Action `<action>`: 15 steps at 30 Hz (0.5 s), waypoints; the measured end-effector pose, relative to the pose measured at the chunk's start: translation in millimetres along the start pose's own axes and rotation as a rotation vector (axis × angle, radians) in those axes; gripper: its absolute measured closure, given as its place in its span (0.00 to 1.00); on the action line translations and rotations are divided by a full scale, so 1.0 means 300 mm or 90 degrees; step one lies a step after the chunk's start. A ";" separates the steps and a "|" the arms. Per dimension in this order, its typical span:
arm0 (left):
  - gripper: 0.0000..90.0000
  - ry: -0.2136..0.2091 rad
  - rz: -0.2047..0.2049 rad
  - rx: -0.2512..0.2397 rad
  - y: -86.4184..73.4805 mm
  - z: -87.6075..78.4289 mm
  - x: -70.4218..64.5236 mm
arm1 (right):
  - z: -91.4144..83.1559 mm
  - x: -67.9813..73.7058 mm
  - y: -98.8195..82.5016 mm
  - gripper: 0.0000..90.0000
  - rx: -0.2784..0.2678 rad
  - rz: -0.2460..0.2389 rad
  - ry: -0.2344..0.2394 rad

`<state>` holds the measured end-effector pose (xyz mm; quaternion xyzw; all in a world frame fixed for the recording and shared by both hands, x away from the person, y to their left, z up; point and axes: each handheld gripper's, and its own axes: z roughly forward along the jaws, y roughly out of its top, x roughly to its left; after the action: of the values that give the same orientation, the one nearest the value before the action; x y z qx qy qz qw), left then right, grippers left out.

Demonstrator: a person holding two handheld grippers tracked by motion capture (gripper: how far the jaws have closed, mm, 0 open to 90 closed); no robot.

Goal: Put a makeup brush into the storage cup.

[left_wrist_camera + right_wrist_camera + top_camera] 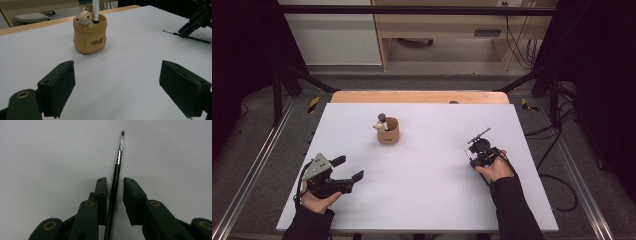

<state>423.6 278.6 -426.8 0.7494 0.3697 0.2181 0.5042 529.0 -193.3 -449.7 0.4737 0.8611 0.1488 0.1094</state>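
Left gripper view: cup (90,35) lettering unreadable; left tool (125,85) apart, right tool (115,192) nearly clamping brush (117,165).

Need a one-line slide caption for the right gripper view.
Right gripper fingers straddle a thin black paintbrush lying on the white table.

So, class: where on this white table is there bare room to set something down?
Bare: the white table between both grippers, and left of the tan bear-faced pen pot. Crowded: around the right gripper, over the thin black brush.

brushes: 1 (117,170) | bear-faced holders: 1 (388,133) | pens in holder: 1 (382,119) | tables: 1 (422,190)
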 end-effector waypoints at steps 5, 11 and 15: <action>0.14 0.000 0.000 0.001 0.000 0.000 -0.001 | 0.002 0.005 0.002 0.92 0.006 -0.001 0.010; 0.14 0.000 0.002 0.001 0.001 0.000 -0.002 | 0.003 0.003 0.004 0.93 0.009 0.006 0.010; 0.14 0.000 0.003 0.001 0.001 0.000 -0.004 | 0.004 0.006 0.006 0.95 0.013 0.011 0.007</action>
<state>423.0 277.4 -426.5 0.7507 0.3681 0.2186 0.5032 529.9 -190.6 -450.4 0.4817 0.8588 0.1437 0.0988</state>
